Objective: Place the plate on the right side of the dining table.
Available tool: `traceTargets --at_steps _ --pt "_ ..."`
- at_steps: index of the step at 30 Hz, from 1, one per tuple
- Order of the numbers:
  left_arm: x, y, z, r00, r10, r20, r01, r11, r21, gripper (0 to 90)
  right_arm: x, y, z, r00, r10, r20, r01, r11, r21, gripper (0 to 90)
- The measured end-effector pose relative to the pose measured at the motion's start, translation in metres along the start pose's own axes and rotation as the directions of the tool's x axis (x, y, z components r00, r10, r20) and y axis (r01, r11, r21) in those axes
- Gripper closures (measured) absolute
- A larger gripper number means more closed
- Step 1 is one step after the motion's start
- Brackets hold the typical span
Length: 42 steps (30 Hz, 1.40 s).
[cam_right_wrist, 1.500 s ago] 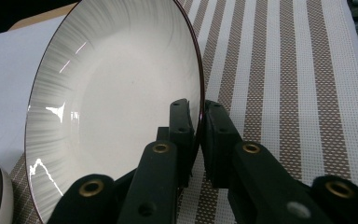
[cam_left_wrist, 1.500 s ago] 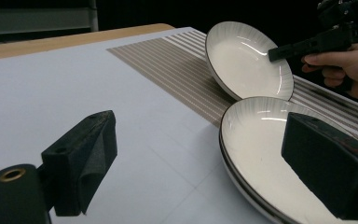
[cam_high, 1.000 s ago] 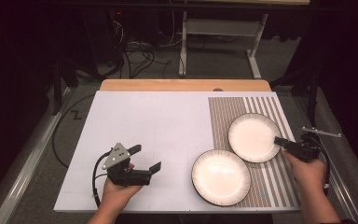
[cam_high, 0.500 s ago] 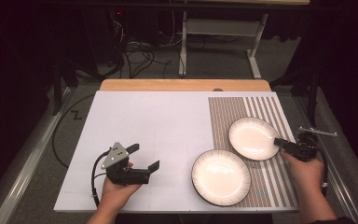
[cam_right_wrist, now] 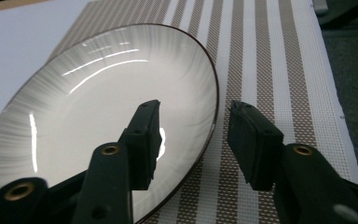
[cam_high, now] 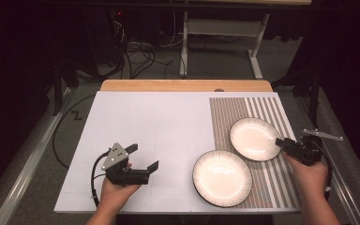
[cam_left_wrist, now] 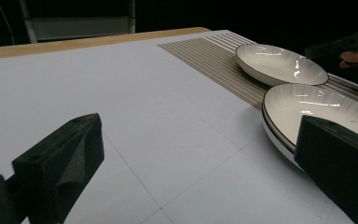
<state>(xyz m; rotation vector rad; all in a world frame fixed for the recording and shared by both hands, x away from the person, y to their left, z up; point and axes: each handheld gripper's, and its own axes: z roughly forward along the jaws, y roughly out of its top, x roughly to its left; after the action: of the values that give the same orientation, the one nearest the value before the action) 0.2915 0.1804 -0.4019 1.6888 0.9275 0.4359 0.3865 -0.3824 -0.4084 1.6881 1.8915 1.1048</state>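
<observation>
The right gripper [cam_right_wrist: 193, 140], whose jaws have just been opening, straddles the rim of the far plate [cam_high: 254, 139] at its 4 o'clock edge on the striped mat [cam_high: 267, 180] without pressing, apparently releasing it; withdrawal follows, while the left gripper [cam_high: 143, 158] waits open.

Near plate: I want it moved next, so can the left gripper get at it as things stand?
Probably yes. The left gripper has its jaws open, facing the near plate, with bare white table between them.
</observation>
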Motion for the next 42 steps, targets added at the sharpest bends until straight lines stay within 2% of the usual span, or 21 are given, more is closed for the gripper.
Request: traceTargets --at_steps 4,9,13,18,20,25,26,27,28,29,31,32,33,35,39,42 --pt "0.003 -0.001 0.0 0.9999 0.0 -0.011 0.0 1.0 0.003 2.0 0.009 -0.003 -0.011 0.9986 -0.052 0.001 0.052 0.997 -0.054 45.1" --pt "0.005 -0.002 -0.003 0.9998 -0.003 -0.018 0.003 1.0 -0.003 2.0 0.025 -0.011 -0.022 0.9915 -0.13 -0.012 0.128 0.986 -0.108 32.1" --pt "0.008 -0.004 -0.004 0.9995 -0.001 -0.03 0.001 1.0 -0.003 2.0 0.042 -0.016 -0.029 0.983 -0.181 -0.033 0.174 0.974 -0.145 24.4" --pt "0.011 -0.006 -0.005 0.9995 -0.003 -0.032 0.003 1.0 0.009 2.1 0.067 -0.022 -0.037 0.9666 -0.248 -0.065 0.233 0.955 -0.186 16.5" --pt "0.011 -0.007 -0.005 0.9995 -0.003 -0.031 0.003 1.0 0.008 2.1 0.076 -0.025 -0.041 0.9606 -0.265 -0.082 0.244 0.947 -0.208 16.2" --pt "0.011 -0.006 -0.007 0.9995 -0.002 -0.032 0.002 1.0 0.001 2.1 0.096 -0.029 -0.047 0.9441 -0.298 -0.141 0.26 0.937 -0.234 11.6" --pt "0.011 -0.006 -0.008 0.9995 -0.004 -0.032 0.003 1.0 -0.005 2.1 0.096 -0.029 -0.047 0.9441 -0.298 -0.141 0.26 0.937 -0.234 11.6" --pt "0.012 -0.005 -0.01 0.9995 -0.003 -0.032 0.003 1.0 -0.008 2.1 0.104 -0.031 -0.049 0.9343 -0.32 -0.156 0.278 0.929 -0.244 9.6" --pt "0.012 -0.005 -0.01 0.9995 -0.003 -0.032 0.003 1.0 -0.008 2.1 0.104 -0.031 -0.049 0.9343 -0.32 -0.156 0.278 0.929 -0.244 9.6" --pt "0.012 -0.005 -0.011 0.9995 -0.005 -0.033 0.004 0.9999 -0.011 2.1 0.111 -0.032 -0.051 0.9267 -0.335 -0.17 0.287 0.923 -0.256 7.3" --pt "0.013 -0.005 -0.012 0.9995 -0.004 -0.032 0.004 0.9999 -0.014 2.1 0.118 -0.034 -0.053 0.9195 -0.35 -0.178 0.296 0.916 -0.272 4.5" --pt "0.013 -0.005 -0.012 0.9995 -0.004 -0.032 0.004 0.9999 -0.014 2.1 0.118 -0.034 -0.053 0.9195 -0.35 -0.178 0.296 0.916 -0.272 4.5" --pt "0.013 -0.005 -0.013 0.9995 -0.006 -0.031 0.005 0.9998 -0.019 2.1 0.123 -0.035 -0.055 0.9116 -0.37 -0.18 0.312 0.907 -0.283 1.8" --pt "0.014 -0.005 -0.014 0.9995 -0.007 -0.031 0.006 0.9998 -0.02 1.9 0.127 -0.037 -0.057 0.9096 -0.37 -0.188 0.307 0.905 -0.296 1.3" --pt "0.014 -0.005 -0.015 0.9993 -0.005 -0.036 0.005 0.9998 -0.021 0.0 0.132 -0.039 -0.061 0.9039 -0.391 -0.174 0.32 0.888 -0.329 1.2" --pt "0.014 -0.005 -0.015 0.9992 -0.006 -0.039 0.005 0.9998 -0.021 0.0 0.134 -0.04 -0.061 0.9016 -0.394 -0.178 0.324 0.888 -0.327 1.2"
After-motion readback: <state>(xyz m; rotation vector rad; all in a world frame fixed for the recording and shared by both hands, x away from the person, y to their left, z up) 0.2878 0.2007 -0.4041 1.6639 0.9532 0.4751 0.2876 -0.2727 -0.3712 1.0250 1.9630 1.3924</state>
